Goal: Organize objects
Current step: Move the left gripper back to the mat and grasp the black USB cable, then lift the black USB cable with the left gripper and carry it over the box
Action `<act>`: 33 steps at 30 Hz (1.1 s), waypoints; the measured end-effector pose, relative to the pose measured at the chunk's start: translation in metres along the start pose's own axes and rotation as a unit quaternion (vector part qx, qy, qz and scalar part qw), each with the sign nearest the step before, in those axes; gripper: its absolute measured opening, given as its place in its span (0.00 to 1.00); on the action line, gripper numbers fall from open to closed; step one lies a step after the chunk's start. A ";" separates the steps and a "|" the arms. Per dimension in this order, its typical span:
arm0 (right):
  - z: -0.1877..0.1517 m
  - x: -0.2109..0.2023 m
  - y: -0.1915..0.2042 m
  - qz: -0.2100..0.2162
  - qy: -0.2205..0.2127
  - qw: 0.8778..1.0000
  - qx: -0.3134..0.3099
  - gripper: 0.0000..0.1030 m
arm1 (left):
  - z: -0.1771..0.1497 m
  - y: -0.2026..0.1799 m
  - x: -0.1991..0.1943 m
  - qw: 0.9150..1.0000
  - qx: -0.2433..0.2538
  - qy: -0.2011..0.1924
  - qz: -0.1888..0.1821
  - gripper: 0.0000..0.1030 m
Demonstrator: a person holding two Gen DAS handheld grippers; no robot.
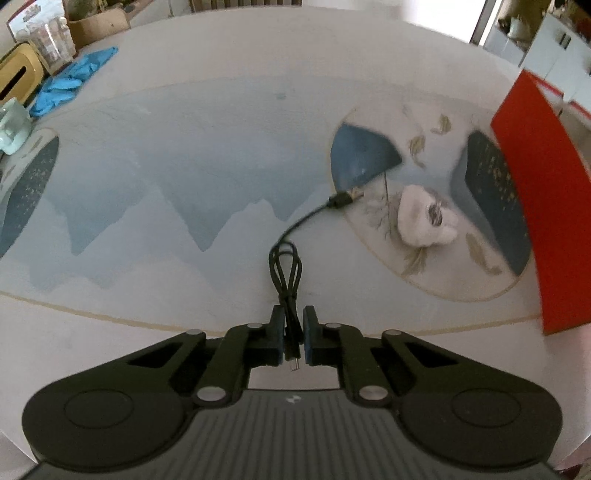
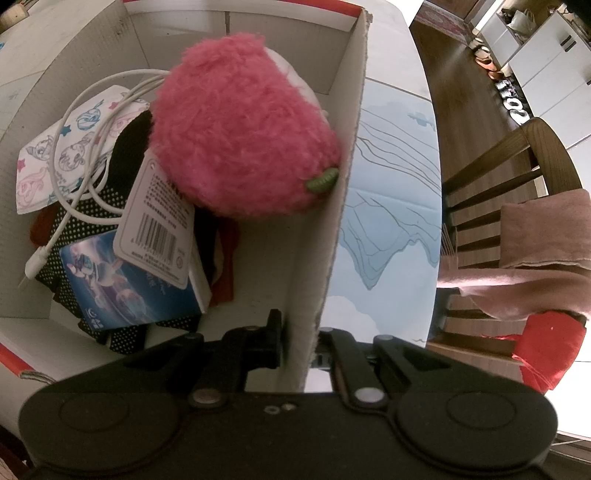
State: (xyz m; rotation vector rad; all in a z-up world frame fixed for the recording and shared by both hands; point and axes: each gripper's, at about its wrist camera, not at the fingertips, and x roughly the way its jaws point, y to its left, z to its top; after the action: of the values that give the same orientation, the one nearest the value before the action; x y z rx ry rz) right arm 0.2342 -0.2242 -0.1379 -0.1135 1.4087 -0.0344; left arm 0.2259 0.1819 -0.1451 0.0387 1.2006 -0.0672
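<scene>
In the left wrist view a black USB cable [image 1: 286, 266] lies folded in loops on the blue-and-white table mat [image 1: 166, 184], its plug [image 1: 345, 197] off to the right. My left gripper [image 1: 294, 332] is shut on the near end of the cable. A white fluffy item [image 1: 424, 221] lies beyond, near the red box side [image 1: 535, 184]. In the right wrist view my right gripper [image 2: 299, 332] is shut on the box's cardboard wall [image 2: 332, 203]. Inside the box are a pink plush [image 2: 240, 136] with a paper tag [image 2: 155, 221], a white cable [image 2: 85, 114], a printed mask [image 2: 48, 158] and a blue card pack [image 2: 122, 284].
Blue gloves [image 1: 70, 81], a yellow tissue box [image 1: 18, 77] and a cardboard box [image 1: 99, 22] crowd the far left of the table. To the right of the table stands a wooden chair [image 2: 498, 206] with pink cloth [image 2: 535, 251] over it.
</scene>
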 end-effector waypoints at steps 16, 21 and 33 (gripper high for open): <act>0.000 0.001 0.002 -0.002 -0.001 1.000 -0.003 0.07 | 0.053 0.002 -0.076 0.995 0.016 -0.091 -0.025 0.04; 0.000 0.001 0.001 -0.001 -0.001 1.000 -0.004 0.07 | 0.067 -0.007 -0.094 0.992 0.038 -0.113 -0.032 0.04; -0.001 0.001 0.002 -0.002 0.000 1.000 -0.008 0.07 | 0.103 -0.052 -0.139 0.980 0.095 -0.157 -0.081 0.04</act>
State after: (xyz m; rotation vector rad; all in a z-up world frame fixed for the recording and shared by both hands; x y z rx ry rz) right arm 0.2335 -0.2225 -0.1397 -0.1294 1.4086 -0.0255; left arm 0.2682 0.1279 0.0223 0.0939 0.8769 -0.3209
